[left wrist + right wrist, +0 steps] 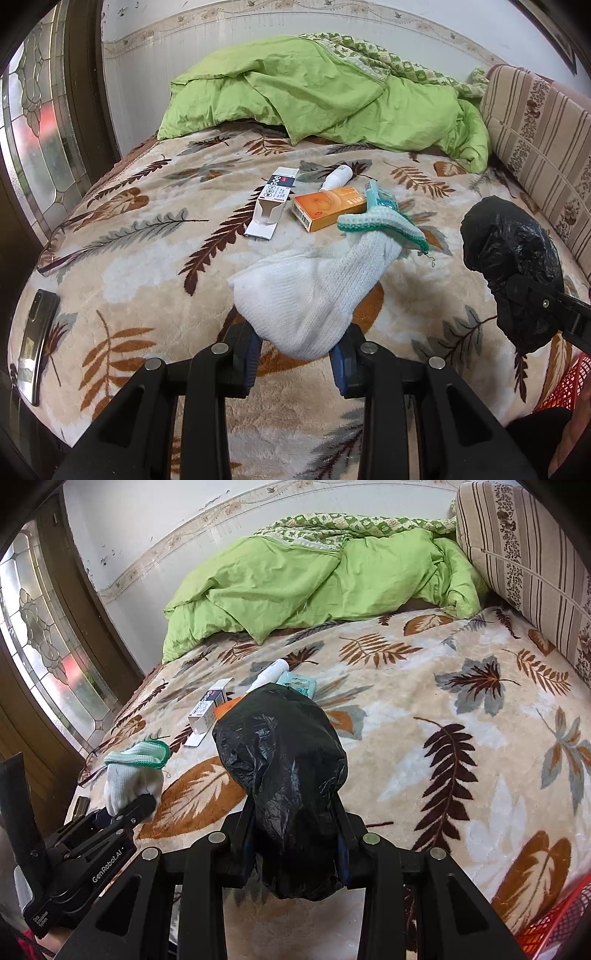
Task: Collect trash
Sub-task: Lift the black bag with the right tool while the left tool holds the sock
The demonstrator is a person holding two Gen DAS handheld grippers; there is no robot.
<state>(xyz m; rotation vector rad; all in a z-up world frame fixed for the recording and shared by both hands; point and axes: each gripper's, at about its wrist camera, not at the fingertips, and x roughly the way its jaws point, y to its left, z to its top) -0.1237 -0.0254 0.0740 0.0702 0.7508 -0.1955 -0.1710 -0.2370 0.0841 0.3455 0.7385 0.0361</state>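
**Both grips loaded, trash still on the bed**

Risk: white glove (306, 291) hangs limp from the left hand-held gripper (295, 354); a thin pinch on knit could slip. Black bag (284, 775), bunched in the right hand-held gripper (295, 856), may not open with both full. Jaws narrow, clamped on each. Orange box (328, 212), white carton (271, 201), spray bottle (338, 175) and teal packet (380, 197) lie mid-bed (147, 295), toward the green quilt (314, 96).

Bed (129, 258) under leaf-print blanket; green duvet (314, 92); white wall (147, 22); leaded window (40, 122) left.
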